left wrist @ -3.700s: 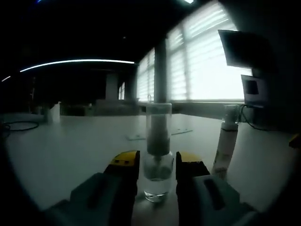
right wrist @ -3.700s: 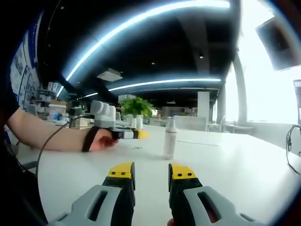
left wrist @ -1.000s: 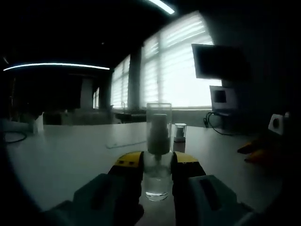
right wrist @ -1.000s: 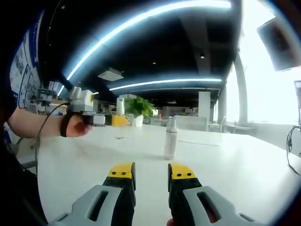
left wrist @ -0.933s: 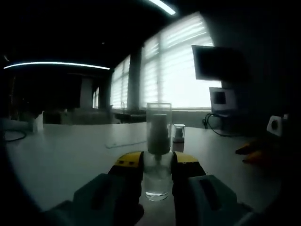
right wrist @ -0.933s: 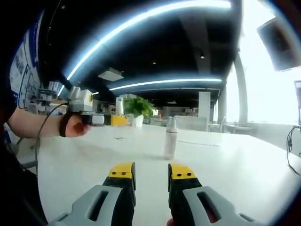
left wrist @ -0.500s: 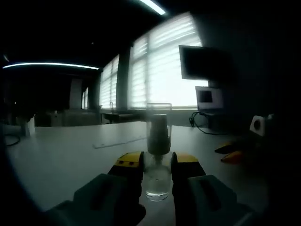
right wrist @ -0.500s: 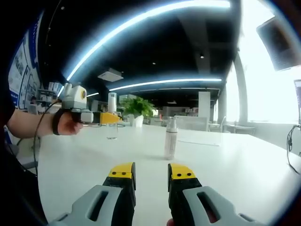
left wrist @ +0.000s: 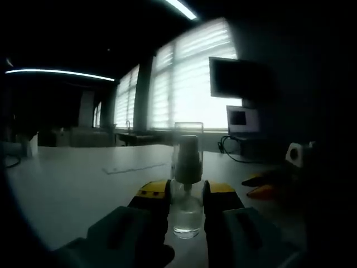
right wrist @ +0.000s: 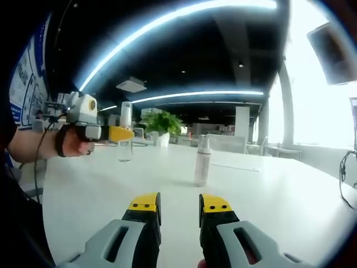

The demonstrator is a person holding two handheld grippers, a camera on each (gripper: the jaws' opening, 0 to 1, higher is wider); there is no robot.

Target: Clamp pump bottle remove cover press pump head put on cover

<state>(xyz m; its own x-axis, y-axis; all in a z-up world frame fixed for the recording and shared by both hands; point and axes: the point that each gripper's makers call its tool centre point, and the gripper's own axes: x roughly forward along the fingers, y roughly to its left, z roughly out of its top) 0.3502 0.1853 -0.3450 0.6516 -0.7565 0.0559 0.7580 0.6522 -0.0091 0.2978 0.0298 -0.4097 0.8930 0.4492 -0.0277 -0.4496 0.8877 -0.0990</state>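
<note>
Fingers of the left gripper [left wrist: 186,192] clench a clear pump bottle [left wrist: 187,184]; right gripper [right wrist: 180,207] fingers stand released above the white surface [right wrist: 268,195].

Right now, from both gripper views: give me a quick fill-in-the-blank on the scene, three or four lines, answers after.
1. The left gripper is shut on the clear ___.
2. The clear cover over the pump head is still ___ the held bottle.
3. The right gripper holds ___; its jaws are apart.
4. The white bottle stands ___ on the table.

Missing words: bottle; on; nothing; upright
</note>
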